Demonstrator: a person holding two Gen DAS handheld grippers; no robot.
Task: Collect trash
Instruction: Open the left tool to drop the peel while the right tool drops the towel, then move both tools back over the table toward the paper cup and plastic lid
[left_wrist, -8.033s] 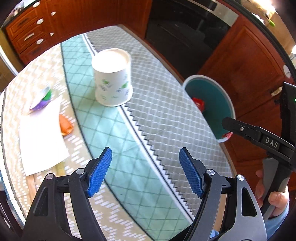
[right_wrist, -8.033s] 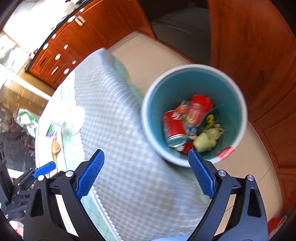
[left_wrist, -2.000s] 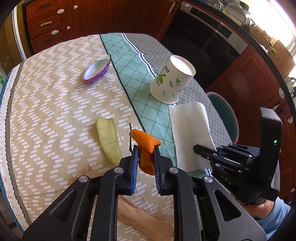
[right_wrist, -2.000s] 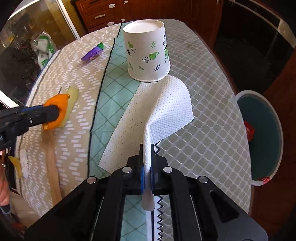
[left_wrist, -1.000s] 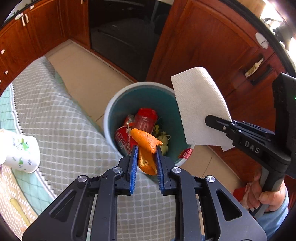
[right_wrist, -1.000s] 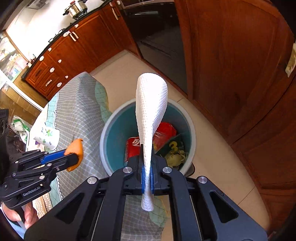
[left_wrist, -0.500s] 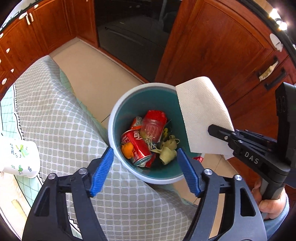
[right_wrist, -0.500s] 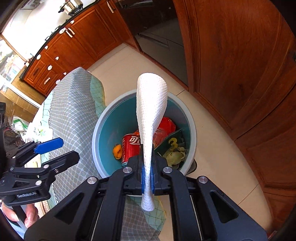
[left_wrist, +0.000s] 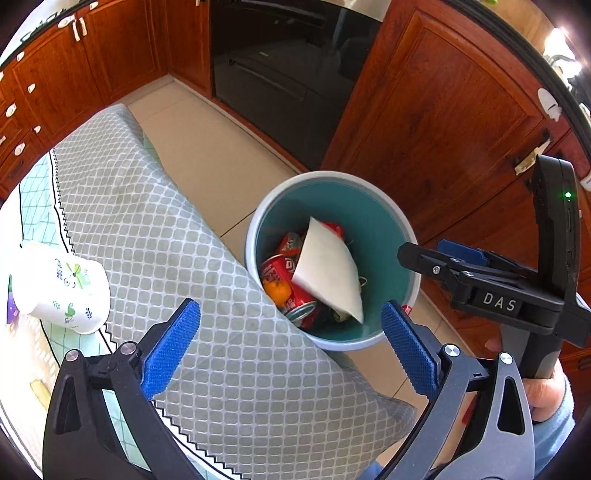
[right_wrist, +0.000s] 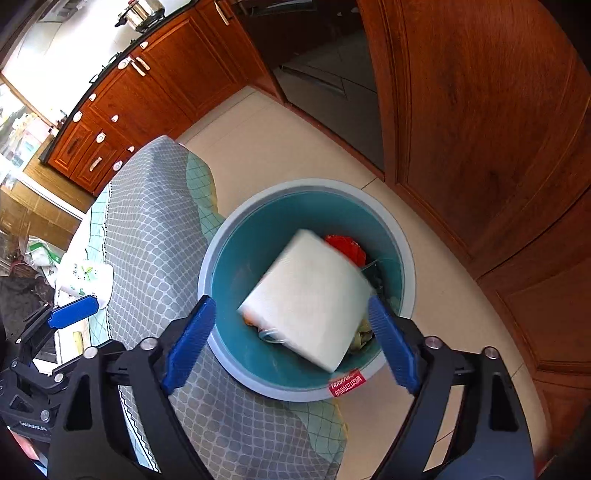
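A teal trash bin (left_wrist: 391, 221) (right_wrist: 236, 258) stands on the floor beside the table. A white paper towel (left_wrist: 328, 271) (right_wrist: 308, 299) is in the bin's mouth, blurred in the right wrist view, above a red can (left_wrist: 280, 273) and an orange peel (left_wrist: 277, 291). My left gripper (left_wrist: 290, 343) is open and empty over the table edge, near the bin. My right gripper (right_wrist: 291, 341) is open and empty directly above the bin; it also shows in the left wrist view (left_wrist: 443, 254).
An upturned paper cup (left_wrist: 62, 286) (right_wrist: 86, 277) sits on the grey and green tablecloth (left_wrist: 166, 240). Wooden cabinets (left_wrist: 443, 122) and a dark oven (left_wrist: 288, 66) stand beyond the bin. The beige tiled floor (right_wrist: 280, 140) surrounds the bin.
My right gripper has opened and the paper towel has dropped into the bin. My left gripper stays open after releasing the orange peel, which lies in the bin.
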